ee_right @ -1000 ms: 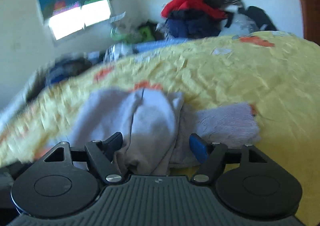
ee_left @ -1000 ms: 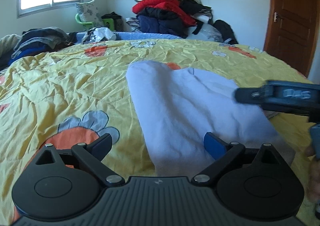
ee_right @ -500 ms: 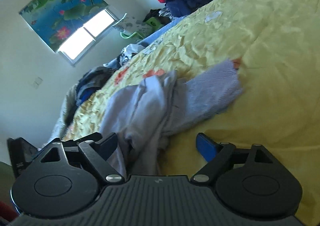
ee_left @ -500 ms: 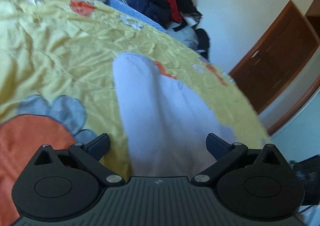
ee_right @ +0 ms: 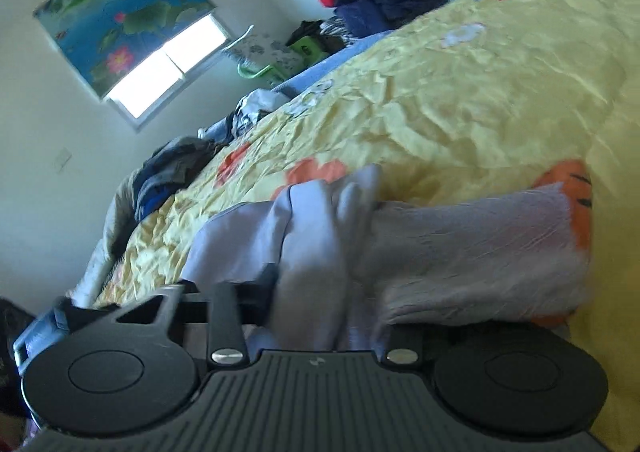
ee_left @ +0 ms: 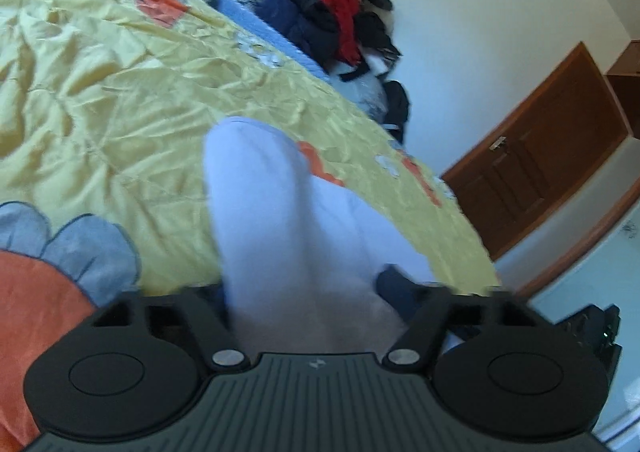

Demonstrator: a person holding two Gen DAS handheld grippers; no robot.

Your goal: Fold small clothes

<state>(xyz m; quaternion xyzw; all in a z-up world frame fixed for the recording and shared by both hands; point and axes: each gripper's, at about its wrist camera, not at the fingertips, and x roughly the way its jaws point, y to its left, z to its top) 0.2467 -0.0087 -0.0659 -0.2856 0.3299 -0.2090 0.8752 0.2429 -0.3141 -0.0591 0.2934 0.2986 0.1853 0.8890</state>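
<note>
Risk: both sets of jaws are closing on bunched folds of the pale lilac garment at the bed's near edge, so either may pinch only one layer, or catch the yellow quilt beneath, and the fold would drag crooked. Left gripper about half open, cloth between the fingers, contact unclear. Right gripper narrower, cloth filling the gap; both tilt downward, rolled sideways

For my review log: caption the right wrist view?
Right claw closing on the bunched pale garment lying on the yellow bedspread.
</note>
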